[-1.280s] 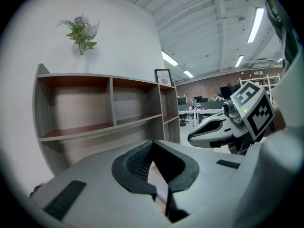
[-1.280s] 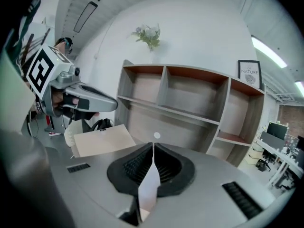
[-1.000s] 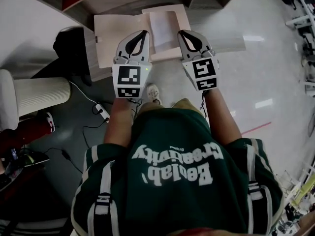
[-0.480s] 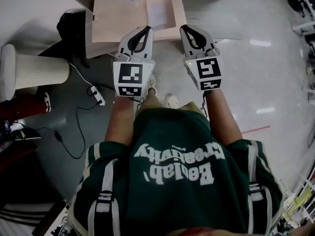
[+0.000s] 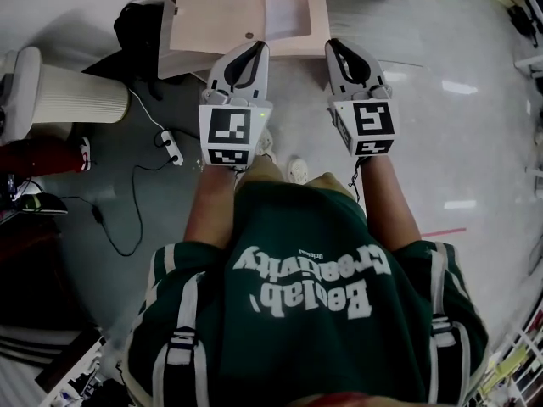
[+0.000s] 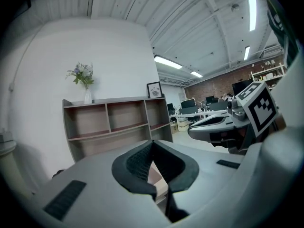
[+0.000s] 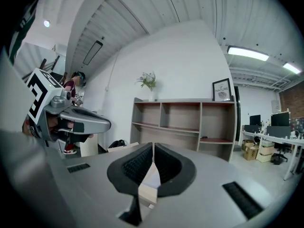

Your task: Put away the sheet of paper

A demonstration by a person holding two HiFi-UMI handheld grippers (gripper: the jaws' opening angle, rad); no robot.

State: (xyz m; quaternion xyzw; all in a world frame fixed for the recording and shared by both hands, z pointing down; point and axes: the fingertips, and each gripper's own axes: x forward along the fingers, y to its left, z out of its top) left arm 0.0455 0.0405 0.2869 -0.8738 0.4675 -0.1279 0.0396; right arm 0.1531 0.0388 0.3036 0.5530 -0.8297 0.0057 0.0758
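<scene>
A white sheet of paper (image 5: 284, 11) lies on a low pale wood table (image 5: 212, 24) at the top of the head view. My left gripper (image 5: 255, 48) hangs at the table's near edge, jaws shut with nothing between them. My right gripper (image 5: 333, 46) is level with it, just right of the table's near corner, also shut and empty. In the right gripper view the shut jaws (image 7: 153, 151) point at the table's edge (image 7: 148, 186), with the left gripper (image 7: 71, 120) beside them. In the left gripper view the closed jaws (image 6: 152, 147) face the shelf.
A wooden shelf unit (image 7: 185, 122) with a vase and a framed picture stands against the white wall behind the table. A white ribbed cylinder (image 5: 68, 96), a black bag (image 5: 140, 24), and a power strip (image 5: 170, 148) with cables lie on the floor at left. Office desks (image 6: 199, 113) stand far right.
The table and paper have slid toward the top of the head view, so the grippers now sit at its near edge rather than over it. Both stay shut and empty.
</scene>
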